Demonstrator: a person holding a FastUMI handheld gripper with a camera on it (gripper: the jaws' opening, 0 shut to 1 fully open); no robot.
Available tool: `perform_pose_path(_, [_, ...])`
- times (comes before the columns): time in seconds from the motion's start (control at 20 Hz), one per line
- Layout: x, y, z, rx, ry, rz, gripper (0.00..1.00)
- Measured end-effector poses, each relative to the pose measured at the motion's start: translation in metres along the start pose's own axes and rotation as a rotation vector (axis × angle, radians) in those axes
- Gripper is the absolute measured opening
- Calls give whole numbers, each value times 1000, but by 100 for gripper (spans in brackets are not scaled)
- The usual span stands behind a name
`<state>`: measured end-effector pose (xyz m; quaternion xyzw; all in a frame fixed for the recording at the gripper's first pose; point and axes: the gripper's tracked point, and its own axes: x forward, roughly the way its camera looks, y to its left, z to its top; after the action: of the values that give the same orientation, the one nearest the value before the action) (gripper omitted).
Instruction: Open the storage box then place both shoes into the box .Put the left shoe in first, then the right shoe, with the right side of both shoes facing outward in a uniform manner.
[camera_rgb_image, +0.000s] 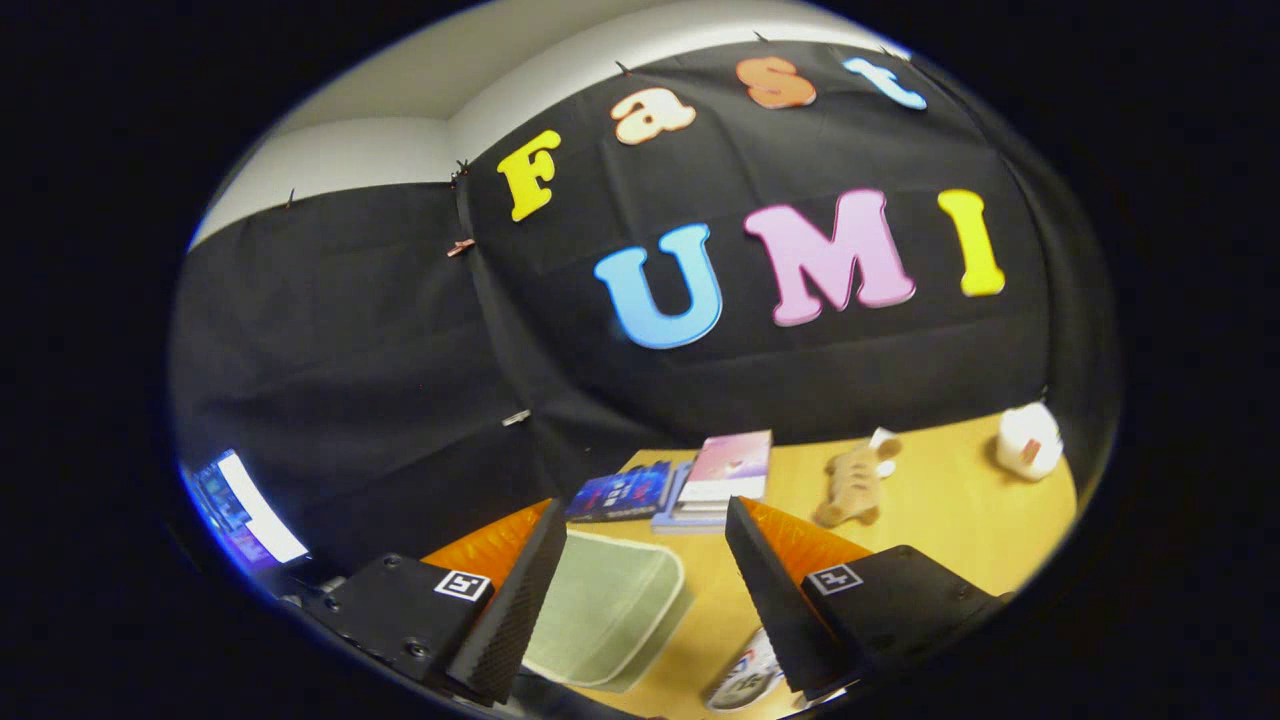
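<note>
Gripper (645, 590): held wide apart, nothing gripped.
Storage box (605, 610): seen between the fingers, lid apparently shut (pale, translucent).
Shoe (745, 680): at the tabletop's (950, 500) near edge.
Risk: lid could be missed; gripper is pitched high.

A light wooden table (930, 510) is seen, on which a pale green storage box (605, 610) and a shoe (745, 680) are laid. Stacked books (690, 485), a plush toy (850, 485) and a white object (1028, 440) are set farther back.
</note>
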<state>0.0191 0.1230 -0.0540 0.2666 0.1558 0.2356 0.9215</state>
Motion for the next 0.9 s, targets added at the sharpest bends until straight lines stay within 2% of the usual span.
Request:
perform_pose_path(0.15, [14,2,-43,179,142,84,98])
perform_pose_path(0.3, [31,-5,-84,269,245,111,98])
perform_pose_path(0.4, [38,3,-116,326,329,164,98])
perform_pose_path(0.55, [48,-10,-156,390,429,168,98])
perform_pose_path(0.7, [59,-7,-185,499,511,225,98])
perform_pose_path(0.9, [68,-18,-220,638,611,250,98])
